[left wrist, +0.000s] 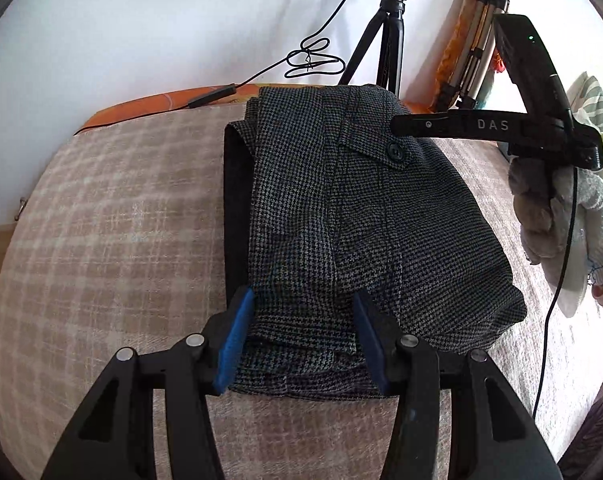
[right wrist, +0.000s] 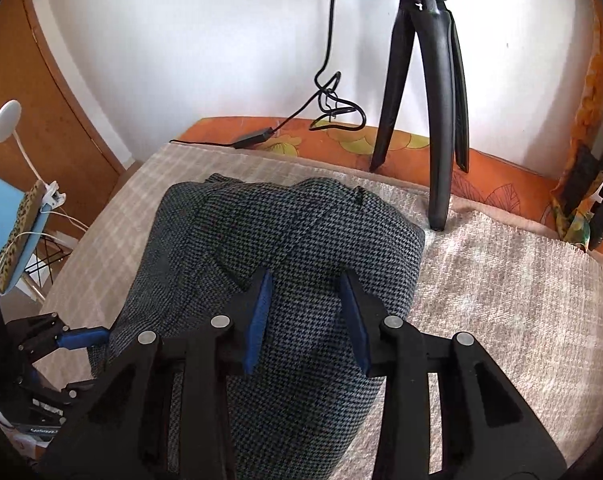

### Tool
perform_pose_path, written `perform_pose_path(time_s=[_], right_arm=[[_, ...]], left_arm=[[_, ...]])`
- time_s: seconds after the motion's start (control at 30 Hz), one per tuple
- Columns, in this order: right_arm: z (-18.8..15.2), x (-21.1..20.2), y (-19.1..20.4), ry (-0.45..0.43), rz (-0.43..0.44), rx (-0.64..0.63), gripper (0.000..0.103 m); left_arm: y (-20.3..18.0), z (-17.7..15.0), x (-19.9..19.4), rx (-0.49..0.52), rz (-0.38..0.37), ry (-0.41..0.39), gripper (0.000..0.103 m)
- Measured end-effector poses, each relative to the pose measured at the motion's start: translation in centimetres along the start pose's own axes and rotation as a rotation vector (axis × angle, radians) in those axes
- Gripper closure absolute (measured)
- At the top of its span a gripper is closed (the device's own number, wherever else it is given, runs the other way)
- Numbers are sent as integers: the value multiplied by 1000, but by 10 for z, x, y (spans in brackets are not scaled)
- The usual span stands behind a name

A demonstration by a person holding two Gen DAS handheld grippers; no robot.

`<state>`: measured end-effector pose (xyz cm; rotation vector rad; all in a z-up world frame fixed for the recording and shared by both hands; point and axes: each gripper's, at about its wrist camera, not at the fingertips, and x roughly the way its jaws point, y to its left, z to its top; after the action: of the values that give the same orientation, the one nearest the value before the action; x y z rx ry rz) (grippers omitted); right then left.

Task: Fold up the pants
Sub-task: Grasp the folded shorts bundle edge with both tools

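Observation:
The grey houndstooth pants (left wrist: 365, 216) lie folded into a compact bundle on the beige checked cloth (left wrist: 121, 220). My left gripper (left wrist: 303, 312) is open, its blue pads either side of the bundle's near edge, not closed on it. My right gripper (right wrist: 305, 300) is open above the top of the folded pants (right wrist: 293, 236). In the left wrist view the right gripper's black body (left wrist: 501, 128) reaches over the bundle's far right part, held by a gloved hand (left wrist: 557, 216). In the right wrist view the left gripper (right wrist: 81, 338) shows at the bundle's left edge.
A black tripod (right wrist: 437, 100) stands just behind the pants on the orange patterned cover (right wrist: 493, 184), with a looped black cable (right wrist: 333, 108) beside it. A wooden cabinet (right wrist: 29, 92) and a blue chair (right wrist: 5, 208) stand at the left. A folded stand (left wrist: 473, 48) leans at the right.

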<state>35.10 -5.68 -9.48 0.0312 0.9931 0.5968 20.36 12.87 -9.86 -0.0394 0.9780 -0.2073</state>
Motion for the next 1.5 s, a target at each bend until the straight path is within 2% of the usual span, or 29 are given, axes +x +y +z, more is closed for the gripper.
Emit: perform_pose_path(time_s=[0.13, 0.17, 0.23, 0.3, 0.4, 0.6, 0.77, 1.03, 1.17, 1.4, 1.5], right_arm=[[4, 8, -4, 21, -19, 4, 65], [5, 6, -2, 18, -26, -5, 64], [4, -2, 0, 8, -37, -16, 53], [2, -11, -3, -8, -40, -5, 47], [1, -19, -12, -10, -19, 26, 35], [-2, -15, -27, 45, 21, 73, 27], [-4, 3, -37, 115, 85, 107, 26], [-4, 26, -54, 133, 193, 221, 26], [-1, 32, -53, 125, 215, 208, 22], [0, 30, -61, 125, 272, 199, 22], [-3, 26, -67, 124, 295, 205, 22]], left_arm=[[2, -2, 0, -16, -4, 0, 54], [2, -1, -1, -20, -2, 2, 50], [4, -1, -3, -27, 12, 10, 41], [8, -4, -4, -53, 22, 28, 33], [17, -9, -11, -114, -15, 40, 32], [29, -11, -19, -201, -49, 68, 32], [40, -6, -10, -307, -100, 117, 32], [55, -17, 2, -510, -188, 213, 32], [57, -25, 4, -587, -202, 210, 32], [51, -27, 2, -606, -164, 164, 32], [45, -21, 6, -608, -158, 142, 37]])
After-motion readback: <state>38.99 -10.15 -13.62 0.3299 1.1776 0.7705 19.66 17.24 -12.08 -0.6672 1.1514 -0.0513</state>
